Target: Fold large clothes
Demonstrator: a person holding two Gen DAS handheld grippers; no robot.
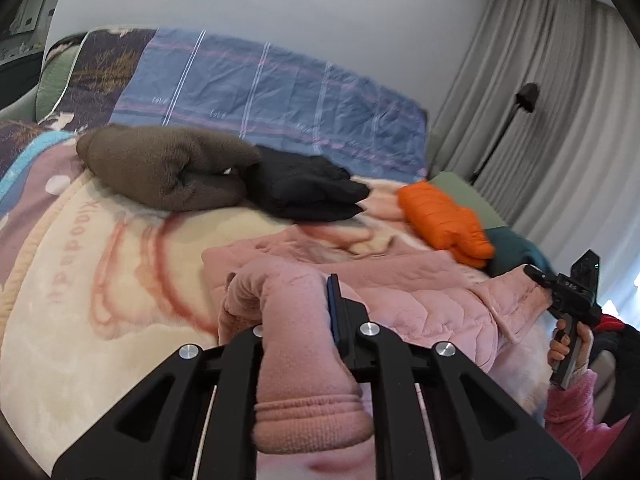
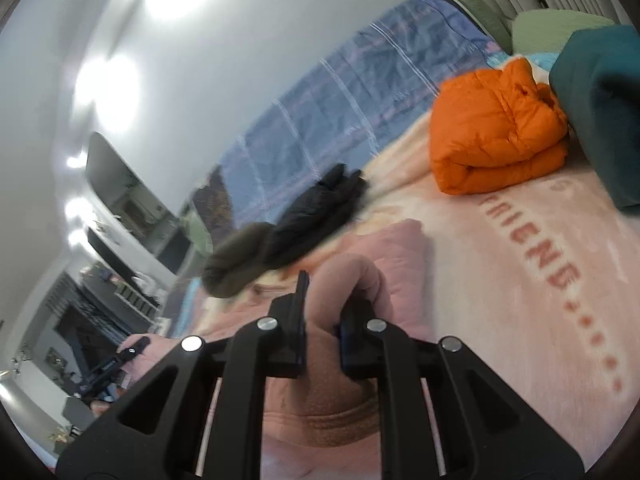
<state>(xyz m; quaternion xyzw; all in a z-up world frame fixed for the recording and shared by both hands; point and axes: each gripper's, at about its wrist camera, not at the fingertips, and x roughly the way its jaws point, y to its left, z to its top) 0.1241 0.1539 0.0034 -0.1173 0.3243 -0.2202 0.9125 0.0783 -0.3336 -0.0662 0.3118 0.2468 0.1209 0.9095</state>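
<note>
Blanket on the bed read "FRIEND" in red; a second word was reversed and unclear. Folded brown, black and orange garments lay behind. Left claw and right claw each pinched a pink jacket sleeve over the blanket.

Probably a bedroom: blanketed bed, curtains.

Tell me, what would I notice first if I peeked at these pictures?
Probably the pink coat, spread on the blanket right up front, with a sleeve pinched in each gripper: the left gripper and the right gripper. Next, the bright orange jacket, folded beside the teal bundle farther back on the bed.
</note>
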